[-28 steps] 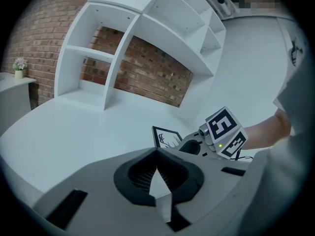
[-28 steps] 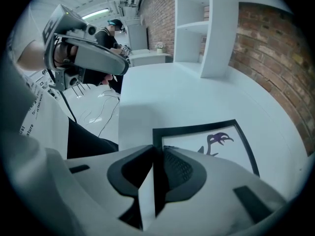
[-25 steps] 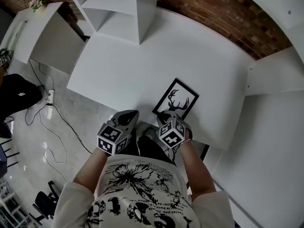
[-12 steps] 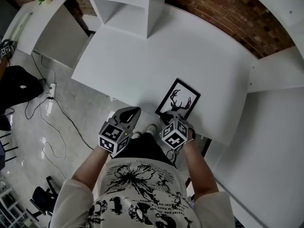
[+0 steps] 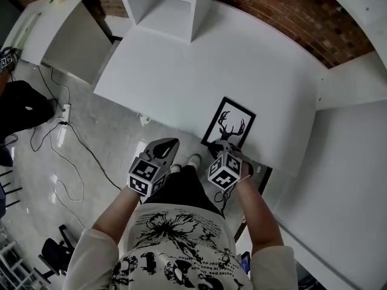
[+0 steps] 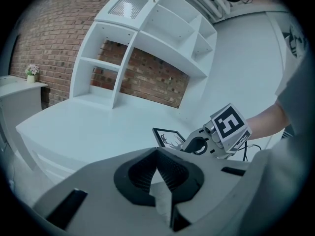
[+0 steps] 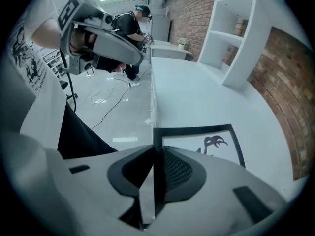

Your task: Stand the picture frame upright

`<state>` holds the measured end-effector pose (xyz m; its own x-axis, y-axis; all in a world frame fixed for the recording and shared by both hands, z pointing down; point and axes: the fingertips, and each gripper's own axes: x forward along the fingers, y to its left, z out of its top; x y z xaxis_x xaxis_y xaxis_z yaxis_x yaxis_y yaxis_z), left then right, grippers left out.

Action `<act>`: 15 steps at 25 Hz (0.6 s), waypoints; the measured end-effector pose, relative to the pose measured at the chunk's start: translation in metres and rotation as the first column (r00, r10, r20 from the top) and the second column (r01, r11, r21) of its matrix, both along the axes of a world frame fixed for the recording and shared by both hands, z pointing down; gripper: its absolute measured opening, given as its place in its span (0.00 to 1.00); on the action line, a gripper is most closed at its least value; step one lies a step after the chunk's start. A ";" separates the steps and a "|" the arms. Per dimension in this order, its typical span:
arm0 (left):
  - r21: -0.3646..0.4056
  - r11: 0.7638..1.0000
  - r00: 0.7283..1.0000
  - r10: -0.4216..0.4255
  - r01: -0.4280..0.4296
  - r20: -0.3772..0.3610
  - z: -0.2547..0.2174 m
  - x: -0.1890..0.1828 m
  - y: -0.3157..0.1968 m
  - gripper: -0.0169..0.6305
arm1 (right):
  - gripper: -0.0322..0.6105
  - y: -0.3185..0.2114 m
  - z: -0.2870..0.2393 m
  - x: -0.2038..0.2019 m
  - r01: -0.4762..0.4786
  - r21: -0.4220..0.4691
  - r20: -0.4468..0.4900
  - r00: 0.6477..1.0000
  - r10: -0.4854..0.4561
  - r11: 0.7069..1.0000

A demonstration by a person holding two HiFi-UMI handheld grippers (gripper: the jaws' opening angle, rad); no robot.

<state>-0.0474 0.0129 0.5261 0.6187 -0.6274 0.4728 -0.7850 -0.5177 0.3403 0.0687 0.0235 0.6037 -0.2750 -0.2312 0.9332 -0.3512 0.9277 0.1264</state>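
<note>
A black picture frame (image 5: 230,124) with a deer-head print lies flat on the white table (image 5: 181,71), close to its front edge. My right gripper (image 5: 221,145) is at the frame's near end. In the right gripper view its jaws are shut on the frame's edge (image 7: 197,140), which runs down between the pads (image 7: 170,168). My left gripper (image 5: 167,145) hangs to the left, off the table's front edge and over the floor. It is shut with nothing in it (image 6: 157,154). The left gripper view shows the frame (image 6: 169,137) and the right gripper (image 6: 199,145) beyond.
A white shelf unit (image 5: 163,5) stands at the table's back against a brick wall (image 5: 284,11). Another white surface (image 5: 351,162) lies to the right, a white desk (image 5: 54,35) to the left. Cables (image 5: 60,138) trail over the floor. A person (image 7: 132,23) stands far off.
The head view has shifted slightly. The right gripper stays on the frame's near edge and the frame still lies flat. The left gripper has hardly moved.
</note>
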 end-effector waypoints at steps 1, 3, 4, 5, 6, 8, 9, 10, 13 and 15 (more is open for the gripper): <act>-0.008 1.000 1.000 0.003 -0.003 0.000 0.003 0.000 0.004 0.04 | 0.16 0.002 0.000 0.000 0.001 0.004 -0.003 1.000 -0.001 1.000; -0.021 1.000 1.000 0.020 -0.020 -0.002 0.008 0.002 0.010 0.04 | 0.16 0.007 -0.001 0.000 -0.002 0.006 -0.001 1.000 0.002 1.000; -0.027 0.999 0.999 0.035 -0.035 -0.006 0.010 0.005 0.012 0.04 | 0.16 0.010 -0.001 0.000 -0.003 0.005 0.002 1.000 0.003 1.000; -0.037 0.998 0.999 0.052 -0.052 -0.012 0.012 0.008 0.015 0.04 | 0.16 0.012 -0.002 -0.001 -0.004 0.005 0.005 1.000 0.004 1.000; -0.052 0.996 0.998 0.066 -0.067 -0.021 0.015 0.011 0.017 0.04 | 0.16 0.014 -0.003 -0.002 -0.003 0.008 0.007 1.000 0.003 1.000; -0.090 0.993 0.996 0.075 -0.080 -0.052 0.022 0.016 0.019 0.04 | 0.16 0.020 -0.004 -0.003 0.004 0.013 0.007 1.000 -0.004 1.000; -0.109 0.991 0.995 0.072 -0.080 -0.075 0.025 0.018 0.019 0.04 | 0.16 0.022 -0.003 -0.004 0.009 0.015 0.005 1.000 -0.010 1.000; -0.126 0.989 0.993 0.068 -0.080 -0.101 0.028 0.021 0.018 0.04 | 0.16 0.025 -0.003 -0.004 0.016 0.017 0.001 1.000 -0.016 1.000; -0.157 0.984 0.985 0.062 -0.088 -0.160 0.039 0.029 0.012 0.04 | 0.16 0.037 -0.002 -0.006 0.042 0.014 -0.017 0.999 -0.041 0.999; -0.157 0.983 0.984 0.072 -0.097 -0.161 0.045 0.034 0.008 0.04 | 0.16 0.045 -0.001 -0.007 0.062 0.014 -0.031 0.998 -0.062 0.998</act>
<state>-0.0132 0.0206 0.5716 0.7397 -0.4920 0.4591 -0.6722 -0.5074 0.5392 0.0621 0.0682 0.6029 -0.2606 -0.2286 0.9380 -0.2886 0.9456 0.1503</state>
